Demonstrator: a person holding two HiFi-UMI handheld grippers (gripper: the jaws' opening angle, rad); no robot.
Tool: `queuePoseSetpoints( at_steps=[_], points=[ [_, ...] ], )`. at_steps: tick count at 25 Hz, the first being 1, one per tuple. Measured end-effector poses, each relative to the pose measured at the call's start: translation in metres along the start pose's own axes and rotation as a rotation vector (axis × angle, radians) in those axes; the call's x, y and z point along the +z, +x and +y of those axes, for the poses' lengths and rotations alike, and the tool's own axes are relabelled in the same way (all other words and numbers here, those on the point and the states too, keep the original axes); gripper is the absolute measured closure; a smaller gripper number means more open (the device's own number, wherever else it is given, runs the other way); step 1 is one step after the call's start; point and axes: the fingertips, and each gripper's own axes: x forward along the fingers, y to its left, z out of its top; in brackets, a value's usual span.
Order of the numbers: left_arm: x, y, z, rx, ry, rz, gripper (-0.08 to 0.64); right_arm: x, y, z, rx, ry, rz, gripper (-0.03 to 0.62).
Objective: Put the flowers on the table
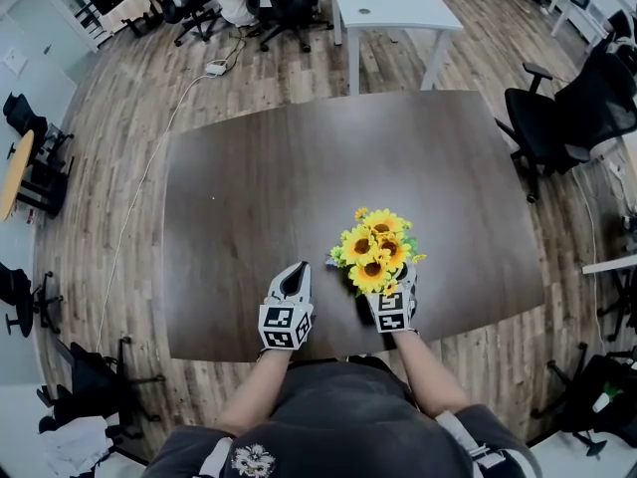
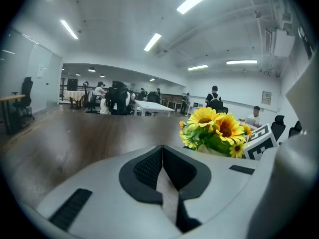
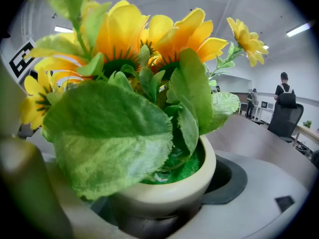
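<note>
Placement is the step I judge to be in hand: my right gripper (image 1: 390,302) has its jaws clamped on the cream pot (image 3: 167,195) of the flowers (image 1: 376,249), over the near part of the dark table (image 1: 249,182). I cannot tell whether the pot's base touches the tabletop. My left gripper (image 2: 162,158) sits just beside it with its jaws pressed together on nothing.

The next move, as I read it, calls for lowering until the base sits flat, then spreading the jaws gently so the pot does not tip.

The pot is round, smooth and thick-rimmed, filled with bright green moss-like stuffing. The leaves (image 3: 109,128) look like woven fabric with frayed edges, the sunflower heads yellow with dark centres: artificial, so probably light and top-heavy. The tabletop is matte, wood-grained and broad with rounded corners.
</note>
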Motion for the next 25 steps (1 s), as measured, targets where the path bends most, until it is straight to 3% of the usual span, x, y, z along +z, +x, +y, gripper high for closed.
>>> queuePoseSetpoints(
  at_steps=[25],
  points=[
    [0.001, -0.007, 0.015, 0.02, 0.008, -0.004, 0.552, -0.014, 0.011, 0.011, 0.034, 0.004, 0.097, 0.055]
  ],
)
